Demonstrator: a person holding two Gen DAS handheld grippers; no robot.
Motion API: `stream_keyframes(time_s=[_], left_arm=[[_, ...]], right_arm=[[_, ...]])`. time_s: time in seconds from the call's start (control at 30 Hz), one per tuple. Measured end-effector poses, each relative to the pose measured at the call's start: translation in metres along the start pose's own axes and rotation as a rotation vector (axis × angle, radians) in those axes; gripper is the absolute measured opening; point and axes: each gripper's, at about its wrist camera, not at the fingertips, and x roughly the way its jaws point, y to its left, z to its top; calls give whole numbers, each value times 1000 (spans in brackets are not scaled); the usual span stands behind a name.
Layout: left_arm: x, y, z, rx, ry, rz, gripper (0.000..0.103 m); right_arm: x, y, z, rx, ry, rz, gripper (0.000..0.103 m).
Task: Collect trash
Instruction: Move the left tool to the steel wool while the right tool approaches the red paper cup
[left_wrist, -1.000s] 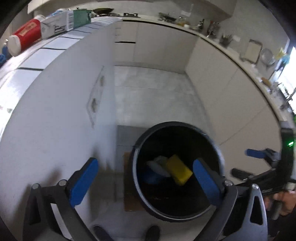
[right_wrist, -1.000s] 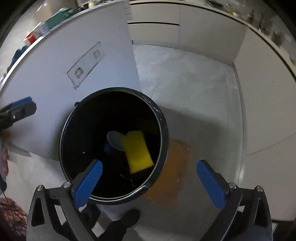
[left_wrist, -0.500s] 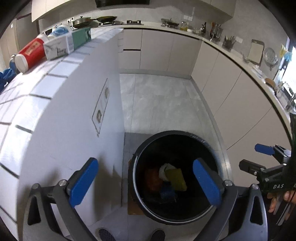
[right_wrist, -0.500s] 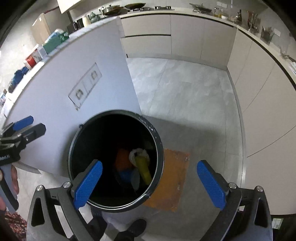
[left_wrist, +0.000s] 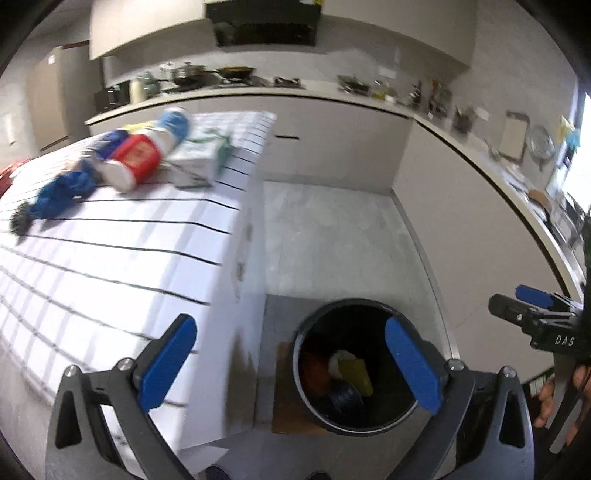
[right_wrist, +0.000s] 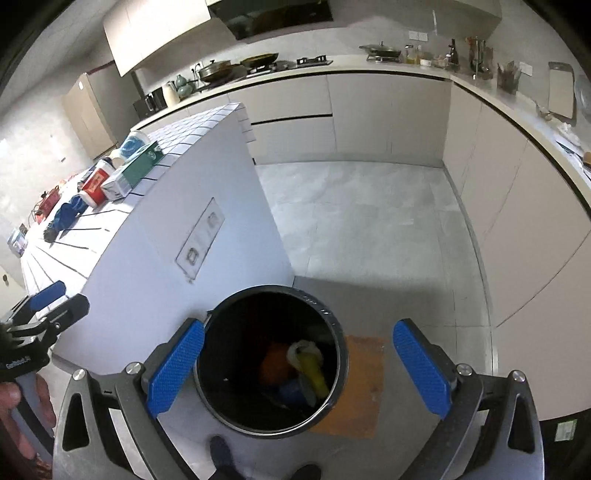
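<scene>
Left wrist view: left gripper spread wide, nothing held, hanging over the edge of the tiled island counter with the black trash bin on the floor below to its right; bin holds a yellow sponge, white wad and orange scrap. Trash left on the counter well away: red-white cup, carton, blue crumpled glove. Picture is blurred, so a reach now could misjudge and knock the round cup rolling off the edge. Right wrist view: right gripper also wide and empty, directly above the bin; left tool at the frame's left edge beside the counter. Risks: both heading for the same pile could clash, the limp glove may slip a partial pinch, the carton may be too broad for the jaws
</scene>
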Motion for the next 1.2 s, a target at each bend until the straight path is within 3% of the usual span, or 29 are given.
stream_keyframes(time_s=[0.17,0.37,0.77,0.93,1.2], left_arm=[[-23,29,2,-34,-41,71,103],[-49,81,7,-133,-81,77,103],[-77,200,17,-217,-147,149,103],[-77,252,22,-245,-158,168,102],[-54,333,39,-284,-140,191,94]], right_arm=[[-8,35,12,-48,-19,-50,103],[-22,87,25,-110,-62,0,103],[-24,203,51,-184,-122,76,103],[-11,262,67,-200,-140,108,103],[20,341,94,-204,-161,116,103]])
